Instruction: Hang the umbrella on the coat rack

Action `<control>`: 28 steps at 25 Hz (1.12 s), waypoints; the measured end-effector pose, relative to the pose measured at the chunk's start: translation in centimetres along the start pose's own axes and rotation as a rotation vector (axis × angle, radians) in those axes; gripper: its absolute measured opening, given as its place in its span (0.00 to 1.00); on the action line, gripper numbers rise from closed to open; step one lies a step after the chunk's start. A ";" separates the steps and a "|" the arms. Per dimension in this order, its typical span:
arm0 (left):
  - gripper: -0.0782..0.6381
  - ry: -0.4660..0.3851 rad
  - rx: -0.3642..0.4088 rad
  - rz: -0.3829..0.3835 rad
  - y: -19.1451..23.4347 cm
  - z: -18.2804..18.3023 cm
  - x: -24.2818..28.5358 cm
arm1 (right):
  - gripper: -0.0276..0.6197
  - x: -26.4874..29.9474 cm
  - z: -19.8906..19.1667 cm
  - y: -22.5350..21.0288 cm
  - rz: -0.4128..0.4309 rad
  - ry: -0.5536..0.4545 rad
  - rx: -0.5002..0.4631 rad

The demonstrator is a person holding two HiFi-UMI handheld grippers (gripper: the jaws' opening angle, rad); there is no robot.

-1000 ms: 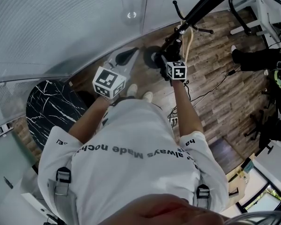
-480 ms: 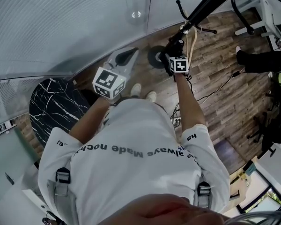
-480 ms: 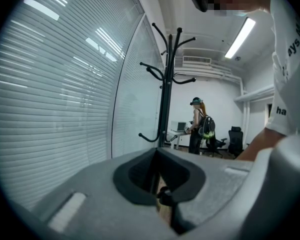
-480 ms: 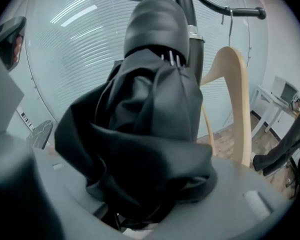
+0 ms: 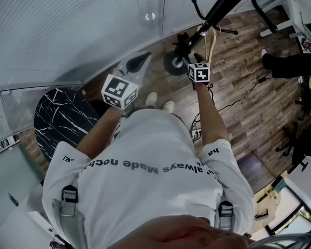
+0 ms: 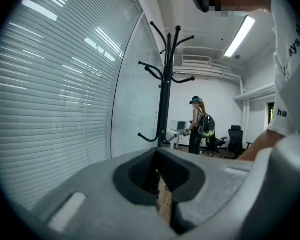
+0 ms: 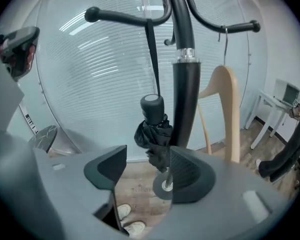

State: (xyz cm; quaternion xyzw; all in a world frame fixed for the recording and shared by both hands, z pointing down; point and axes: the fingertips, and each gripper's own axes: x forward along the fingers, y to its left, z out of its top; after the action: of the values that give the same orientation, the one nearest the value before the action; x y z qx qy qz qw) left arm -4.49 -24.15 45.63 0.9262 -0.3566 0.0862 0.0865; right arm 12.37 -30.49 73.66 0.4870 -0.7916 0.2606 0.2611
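Head view: the folded black umbrella [image 5: 182, 40] hangs against the black metal rack [image 5: 218, 8], above its round base [image 5: 172, 65] on the plank floor [image 5: 249, 102]. The right gripper [image 5: 193, 60] is just beside the umbrella; the left gripper [image 5: 137, 62] is well apart.

Left gripper view: jaws together, nothing between them.

Right gripper view: jaws apart, gripping nothing. The umbrella hangs just ahead by a flat strap from a knob-ended arm, smooth cylindrical handle uppermost, fabric crumpled. A curved wooden hanger [image 7: 229, 109] hangs from the next arm.

Wood-plank floor [image 5: 249, 118] all across here. The coat rack base [image 5: 172, 64] stands on it, white shoes [image 5: 146, 98] planted close by. A black marbled table [image 5: 62, 122] stands off left.
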 end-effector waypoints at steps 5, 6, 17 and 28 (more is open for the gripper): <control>0.11 -0.010 -0.002 -0.019 -0.6 0.1 0.8 | 0.39 -5.6 3.1 0.2 -0.024 -0.134 -0.018; 0.11 -0.011 -0.003 -0.023 -0.7 0.2 0.9 | 0.37 -7.0 4.0 0.5 -0.024 -0.168 -0.018; 0.11 -0.052 -0.017 -0.059 -2.2 1.9 1.3 | 0.22 -22.8 13.4 6.4 -0.001 -0.468 -0.051; 0.11 -0.185 -0.052 -0.095 -5.1 7.9 -0.6 | 0.13 -32.1 17.9 10.3 -0.012 -0.607 -0.138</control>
State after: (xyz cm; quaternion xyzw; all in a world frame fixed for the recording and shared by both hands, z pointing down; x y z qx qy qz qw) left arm -0.66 -21.76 37.35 0.9435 -0.3210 -0.0131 0.0815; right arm 12.62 -18.01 37.59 0.5284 -0.8464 0.0475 0.0467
